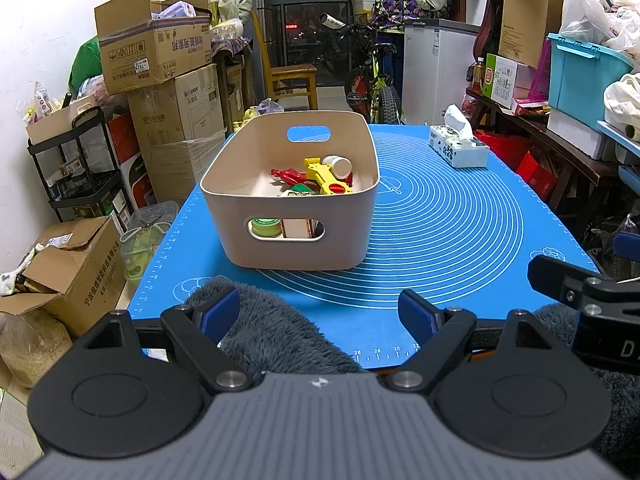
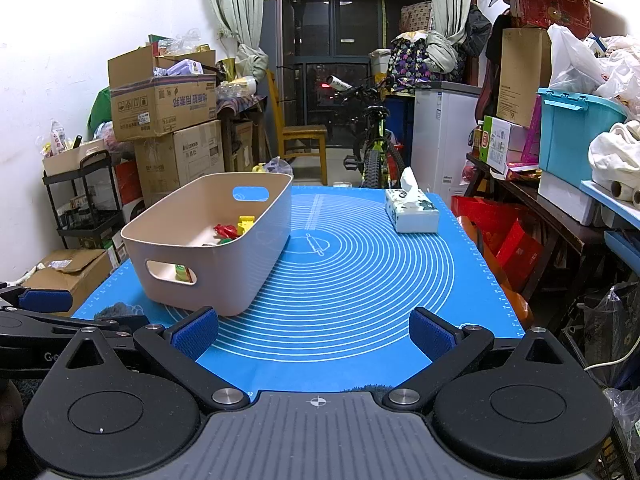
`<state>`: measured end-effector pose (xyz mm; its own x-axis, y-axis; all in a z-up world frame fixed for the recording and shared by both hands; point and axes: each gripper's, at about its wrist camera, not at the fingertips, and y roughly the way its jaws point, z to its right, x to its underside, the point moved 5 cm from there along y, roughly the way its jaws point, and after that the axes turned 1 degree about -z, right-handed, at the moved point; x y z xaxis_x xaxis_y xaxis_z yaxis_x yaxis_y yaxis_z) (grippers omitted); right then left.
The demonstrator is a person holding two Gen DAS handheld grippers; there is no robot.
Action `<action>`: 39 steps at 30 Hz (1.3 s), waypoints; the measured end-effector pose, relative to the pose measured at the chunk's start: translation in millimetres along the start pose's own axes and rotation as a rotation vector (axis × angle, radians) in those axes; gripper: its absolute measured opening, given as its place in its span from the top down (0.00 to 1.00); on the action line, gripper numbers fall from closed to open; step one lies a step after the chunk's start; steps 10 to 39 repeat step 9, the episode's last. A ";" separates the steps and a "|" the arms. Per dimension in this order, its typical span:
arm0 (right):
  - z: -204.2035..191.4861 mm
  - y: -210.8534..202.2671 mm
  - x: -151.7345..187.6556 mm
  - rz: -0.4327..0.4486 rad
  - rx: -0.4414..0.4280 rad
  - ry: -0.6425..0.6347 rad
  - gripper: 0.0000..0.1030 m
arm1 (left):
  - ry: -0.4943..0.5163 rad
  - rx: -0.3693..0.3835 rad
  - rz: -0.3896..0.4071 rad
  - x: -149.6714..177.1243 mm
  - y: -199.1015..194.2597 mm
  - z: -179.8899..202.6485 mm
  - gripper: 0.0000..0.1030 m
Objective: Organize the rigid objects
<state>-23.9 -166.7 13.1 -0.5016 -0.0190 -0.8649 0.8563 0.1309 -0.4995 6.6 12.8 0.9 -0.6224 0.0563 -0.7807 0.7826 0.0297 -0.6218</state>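
Note:
A beige plastic bin stands on the blue mat. Inside lie a yellow toy, a red toy, a white bottle, a green tape roll and other small items. My left gripper is open and empty, near the mat's front edge, in front of the bin. My right gripper is open and empty over the front of the mat, to the right of the bin. Part of the right gripper shows in the left wrist view.
A tissue box sits at the mat's far right. Grey fluffy fabric lies at the near edge under my left gripper. Cardboard boxes, a black rack, a bicycle and shelves surround the table.

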 end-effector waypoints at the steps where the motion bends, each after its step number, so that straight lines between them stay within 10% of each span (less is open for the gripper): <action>1: 0.0 0.0 0.0 0.000 0.000 0.000 0.02 | 0.000 0.000 0.000 -0.2 0.0 0.1 0.16; 39: 0.0 0.2 0.0 -0.001 0.000 -0.001 0.02 | 0.001 -0.002 0.007 -5.5 -0.9 1.3 0.16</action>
